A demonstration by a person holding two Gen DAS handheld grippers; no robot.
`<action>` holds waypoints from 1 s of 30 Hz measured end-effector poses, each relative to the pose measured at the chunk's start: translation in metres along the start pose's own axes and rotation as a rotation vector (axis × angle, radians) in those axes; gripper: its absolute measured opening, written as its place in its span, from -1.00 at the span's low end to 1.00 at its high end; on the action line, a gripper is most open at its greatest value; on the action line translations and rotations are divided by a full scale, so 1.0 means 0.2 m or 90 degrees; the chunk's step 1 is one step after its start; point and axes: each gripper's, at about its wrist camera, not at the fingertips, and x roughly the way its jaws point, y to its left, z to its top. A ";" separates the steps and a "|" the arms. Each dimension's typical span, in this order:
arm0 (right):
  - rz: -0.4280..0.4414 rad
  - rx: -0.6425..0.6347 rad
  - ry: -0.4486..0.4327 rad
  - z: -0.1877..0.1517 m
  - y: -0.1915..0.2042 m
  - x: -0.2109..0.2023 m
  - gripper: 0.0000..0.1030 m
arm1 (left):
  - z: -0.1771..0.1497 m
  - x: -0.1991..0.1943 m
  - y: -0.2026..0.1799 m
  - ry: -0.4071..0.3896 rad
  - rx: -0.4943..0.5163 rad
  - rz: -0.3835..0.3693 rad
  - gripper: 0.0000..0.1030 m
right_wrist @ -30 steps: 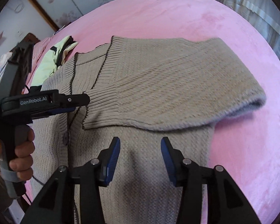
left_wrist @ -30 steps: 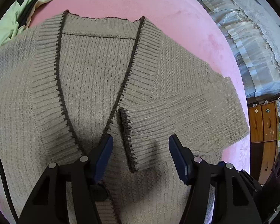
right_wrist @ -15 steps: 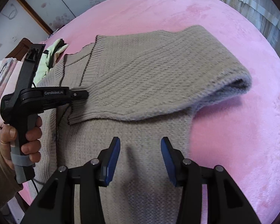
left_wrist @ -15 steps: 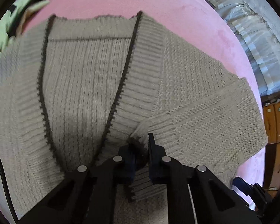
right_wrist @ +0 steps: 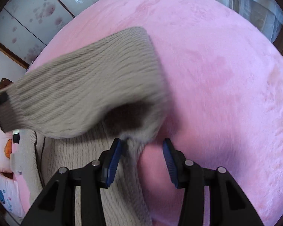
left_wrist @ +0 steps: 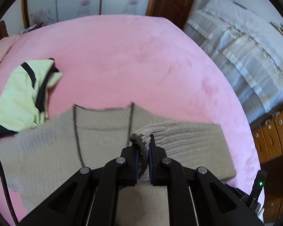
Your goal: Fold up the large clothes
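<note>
Our left fingers (left_wrist: pixel 142 157) pinch the dark-trimmed ribbed cuff (left_wrist: pixel 139 141) of the beige knit cardigan (left_wrist: pixel 52 150), lifting its sleeve (right_wrist: pixel 81 98) off the pink plush bed (left_wrist: pixel 122 56). Our right fingers (right_wrist: pixel 141 162) stand half apart, empty, straddling the cardigan's side edge.

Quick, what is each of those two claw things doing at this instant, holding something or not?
Left gripper: closed on the dark-edged cuff of the beige sweater's sleeve.
Right gripper: open, holding nothing; the sweater's side edge lies between its jaws, not pinched.
</note>
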 end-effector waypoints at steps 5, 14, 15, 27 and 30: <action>-0.073 -0.099 -0.047 0.02 0.17 0.01 -0.73 | 0.11 -0.03 0.34 -0.007 -0.023 0.064 -0.88; -0.195 -0.210 -0.037 -0.08 0.32 0.04 -0.36 | -0.09 0.45 0.68 0.140 -0.042 0.152 -0.87; -0.200 -0.210 -0.037 -0.09 0.32 0.03 -0.29 | -0.11 0.49 0.70 0.146 -0.041 0.161 -0.87; -0.122 -0.171 -0.052 -0.08 0.25 -0.15 -0.24 | -0.14 0.28 0.79 0.105 -0.076 0.148 -0.85; -0.084 -0.159 -0.060 -0.05 0.24 -0.17 -0.24 | -0.18 0.38 0.86 0.143 -0.086 0.178 -0.73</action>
